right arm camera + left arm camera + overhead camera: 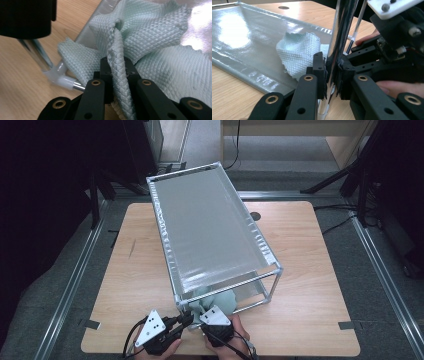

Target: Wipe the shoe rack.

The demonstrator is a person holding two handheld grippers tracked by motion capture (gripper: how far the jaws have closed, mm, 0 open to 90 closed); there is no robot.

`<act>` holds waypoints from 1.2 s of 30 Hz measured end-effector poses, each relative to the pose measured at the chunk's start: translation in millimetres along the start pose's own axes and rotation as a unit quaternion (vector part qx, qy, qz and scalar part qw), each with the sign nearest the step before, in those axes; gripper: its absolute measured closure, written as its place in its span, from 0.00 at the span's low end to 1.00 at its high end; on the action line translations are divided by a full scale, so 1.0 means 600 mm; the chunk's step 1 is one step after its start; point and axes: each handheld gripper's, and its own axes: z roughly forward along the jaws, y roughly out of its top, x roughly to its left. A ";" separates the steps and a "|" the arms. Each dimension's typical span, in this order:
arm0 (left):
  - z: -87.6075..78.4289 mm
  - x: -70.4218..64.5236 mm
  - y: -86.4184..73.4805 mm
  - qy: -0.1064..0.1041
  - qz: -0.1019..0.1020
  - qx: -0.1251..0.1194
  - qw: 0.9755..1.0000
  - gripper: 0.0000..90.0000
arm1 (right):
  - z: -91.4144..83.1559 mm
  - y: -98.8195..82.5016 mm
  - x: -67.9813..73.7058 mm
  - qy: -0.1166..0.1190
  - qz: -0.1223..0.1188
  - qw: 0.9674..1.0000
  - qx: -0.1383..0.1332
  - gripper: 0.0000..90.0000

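A metal-framed rack [272, 265] with grey fabric shelves stands at an angle on the wooden table [310, 310]. A pale green waffle-weave cloth [220, 300] lies crumpled on its lower shelf [242, 37] at the near end. My left gripper [332, 72] is shut on the rack's shiny near corner post [342, 30]; in the high view it [186, 317] comes in from the left. My right gripper [117, 70] is shut on a raised fold of the cloth [155, 37], close beside the left one [210, 307].
The rack's top shelf [210, 230] covers most of the table's middle. A white corner connector [60, 77] joins the post to the bottom rail near my right jaws. Dark stands and cables line the floor around the table. A hand holds each gripper at the near edge.
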 end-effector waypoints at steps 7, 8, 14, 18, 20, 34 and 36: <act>-0.002 0.002 0.000 0.001 0.001 0.000 1.000 0.89 | -0.020 -0.021 -0.100 -0.073 0.052 0.996 0.008 0.91; -0.002 0.003 0.000 0.001 0.001 0.000 1.000 0.89 | -0.029 -0.027 -0.127 -0.098 0.060 0.993 0.010 0.91; -0.003 0.003 -0.001 0.006 -0.001 -0.001 1.000 0.89 | -0.047 -0.039 -0.173 -0.136 0.110 0.984 0.007 0.92; -0.003 0.003 -0.001 0.006 -0.002 -0.002 1.000 0.89 | -0.029 -0.030 -0.121 -0.098 0.087 0.991 0.004 0.92; -0.003 0.003 -0.001 0.006 -0.003 -0.002 1.000 0.89 | -0.017 -0.021 -0.087 -0.075 0.067 0.995 0.006 0.92; -0.008 0.009 -0.002 0.009 -0.004 -0.002 1.000 0.89 | -0.024 -0.022 -0.085 -0.059 0.047 0.997 0.005 0.92; -0.008 0.009 -0.002 0.011 -0.005 -0.002 1.000 0.89 | -0.041 -0.031 -0.108 -0.074 0.056 0.996 0.000 0.92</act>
